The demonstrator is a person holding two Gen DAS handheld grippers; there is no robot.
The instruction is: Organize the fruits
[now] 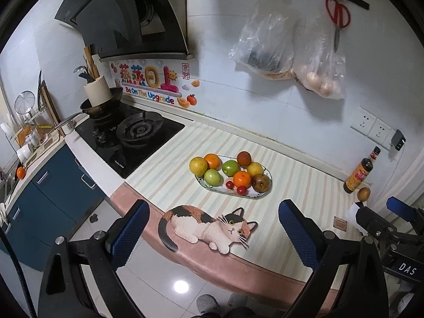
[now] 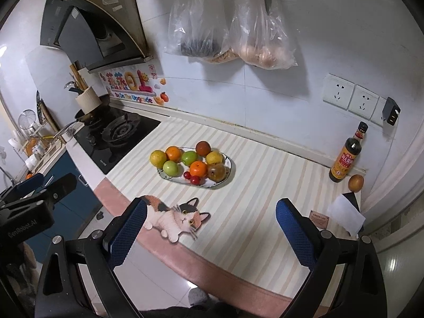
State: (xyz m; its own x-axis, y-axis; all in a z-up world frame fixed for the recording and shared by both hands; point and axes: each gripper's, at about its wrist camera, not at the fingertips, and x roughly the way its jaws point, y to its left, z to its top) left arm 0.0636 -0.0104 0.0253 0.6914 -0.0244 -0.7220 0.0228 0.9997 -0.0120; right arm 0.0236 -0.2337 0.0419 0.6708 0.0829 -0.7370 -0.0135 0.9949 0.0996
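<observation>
**Fruit plate set mid-counter, both grippers held back empty**

A striped counter (image 1: 291, 180) is seen running along a white tiled wall, with a gas stove (image 1: 127, 137) at 10 o'clock. An oval plate (image 2: 230, 171) heaped with fruits (image 2: 190, 163) is placed at 12 o'clock, well beyond the fingers. A lone fruit (image 2: 355, 182) is left beside a sauce bottle (image 2: 344, 159) at 2 o'clock. The left gripper (image 1: 214, 241) and right gripper (image 2: 212, 235) are spread wide, nothing held.

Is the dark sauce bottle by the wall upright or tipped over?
Upright: the sauce bottle stands on its base on the counter, cap pointing up, beside a loose brownish fruit.
</observation>
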